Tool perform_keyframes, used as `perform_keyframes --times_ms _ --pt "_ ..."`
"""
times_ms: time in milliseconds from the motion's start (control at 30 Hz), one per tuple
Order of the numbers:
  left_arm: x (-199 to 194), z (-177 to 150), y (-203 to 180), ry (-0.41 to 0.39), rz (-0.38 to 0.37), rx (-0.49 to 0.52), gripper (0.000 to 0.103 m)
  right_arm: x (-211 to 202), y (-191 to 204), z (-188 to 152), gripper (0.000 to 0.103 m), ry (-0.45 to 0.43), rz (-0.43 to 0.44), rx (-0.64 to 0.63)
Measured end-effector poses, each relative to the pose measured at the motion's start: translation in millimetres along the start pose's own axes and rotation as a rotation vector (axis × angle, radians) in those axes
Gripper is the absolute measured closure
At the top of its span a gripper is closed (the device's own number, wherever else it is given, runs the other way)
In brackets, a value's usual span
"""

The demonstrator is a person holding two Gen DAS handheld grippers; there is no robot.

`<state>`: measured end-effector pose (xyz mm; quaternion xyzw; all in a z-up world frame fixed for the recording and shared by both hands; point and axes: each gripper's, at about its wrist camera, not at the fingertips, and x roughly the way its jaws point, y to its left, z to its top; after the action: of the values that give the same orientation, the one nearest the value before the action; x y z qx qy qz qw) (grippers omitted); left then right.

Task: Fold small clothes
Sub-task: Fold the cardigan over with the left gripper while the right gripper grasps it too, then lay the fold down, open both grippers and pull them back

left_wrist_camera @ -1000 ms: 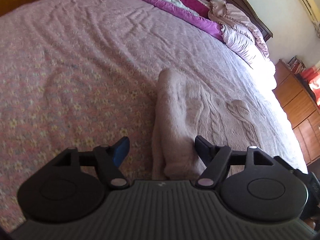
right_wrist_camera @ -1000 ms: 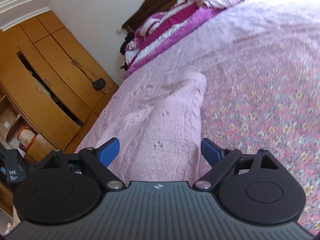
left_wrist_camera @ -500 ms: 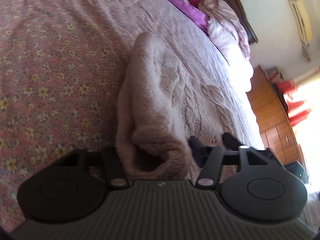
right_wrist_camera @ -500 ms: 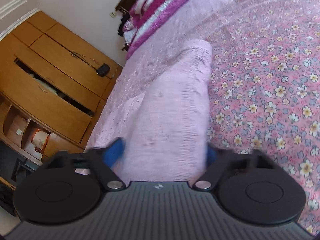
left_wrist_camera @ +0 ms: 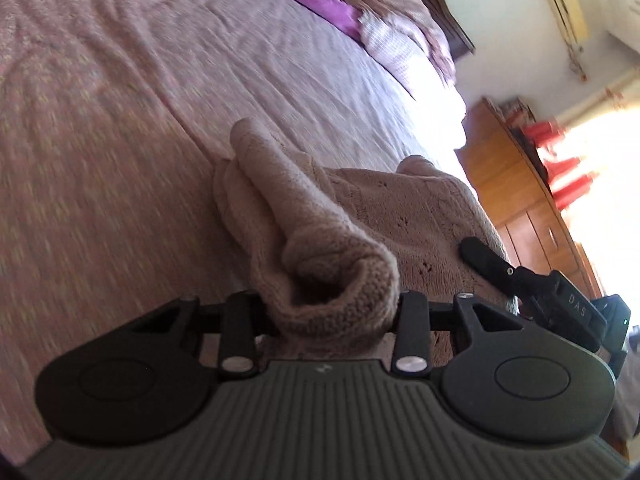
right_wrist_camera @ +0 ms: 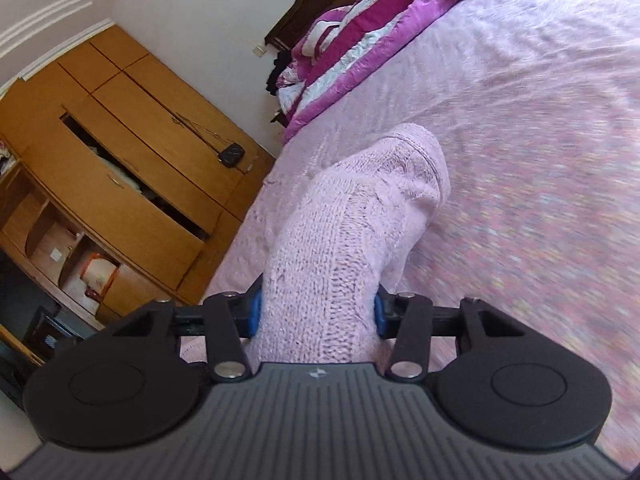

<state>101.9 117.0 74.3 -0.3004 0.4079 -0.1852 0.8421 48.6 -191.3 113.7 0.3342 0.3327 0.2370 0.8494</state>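
Left wrist view: the left gripper (left_wrist_camera: 328, 312) pinches a bunched near edge of the knitted garment (left_wrist_camera: 400, 216), lifted off the bed (left_wrist_camera: 120, 120)

Right wrist view: the right gripper (right_wrist_camera: 318, 314) clamps the garment's other near edge; the fold looks barely begun

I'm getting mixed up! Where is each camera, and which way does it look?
Left wrist: on the left hand-held gripper, facing along the bed toward a wooden dresser; its fingers grip the knitted garment.
Right wrist: on the right hand-held gripper, facing a wooden wardrobe; same grip.
Shared: garment, bed.
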Motion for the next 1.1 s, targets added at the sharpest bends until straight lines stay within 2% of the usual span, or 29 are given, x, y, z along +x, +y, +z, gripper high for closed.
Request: perform_keyframes --times_ms 133,233,367,467,533,567,633,833,933,1100 --pt "-2 -31 -16 0.04 -0.006 0.044 0.064 -46 -11 -19 0.049 -0.006 -0.028 0.044" --pt "-2 -54 -21 0.063 0.024 0.074 0.063 -67 -24 -36 0.049 0.0 -0.053 0.069" --pt "8 -73 -24 0.078 0.144 0.122 0.058 -70 -43 -60 0.048 0.007 -0.121 0.089" --pt "11 -85 -26 0.059 0.218 0.195 0.047 -62 -56 -75 0.04 0.0 -0.177 0.077" --pt "9 -87 -27 0.046 0.255 0.218 0.033 -60 -61 -82 0.031 -0.02 -0.203 0.052" --pt "6 -88 -26 0.042 0.273 0.221 0.031 -61 -61 -87 0.029 -0.037 -0.213 0.036" --pt "1 -89 -28 0.029 0.296 0.225 0.03 -66 -60 -90 0.02 -0.06 -0.229 0.01" --pt "-23 -108 -37 -0.019 0.36 0.279 0.028 -90 -42 -101 0.001 -0.085 -0.269 -0.117" --pt "-27 -120 -44 -0.029 0.404 0.332 0.018 -103 -28 -112 0.0 -0.082 -0.313 -0.195" --pt "-31 -140 -52 -0.031 0.457 0.399 0.018 -117 -9 -138 0.0 -0.063 -0.338 -0.281"
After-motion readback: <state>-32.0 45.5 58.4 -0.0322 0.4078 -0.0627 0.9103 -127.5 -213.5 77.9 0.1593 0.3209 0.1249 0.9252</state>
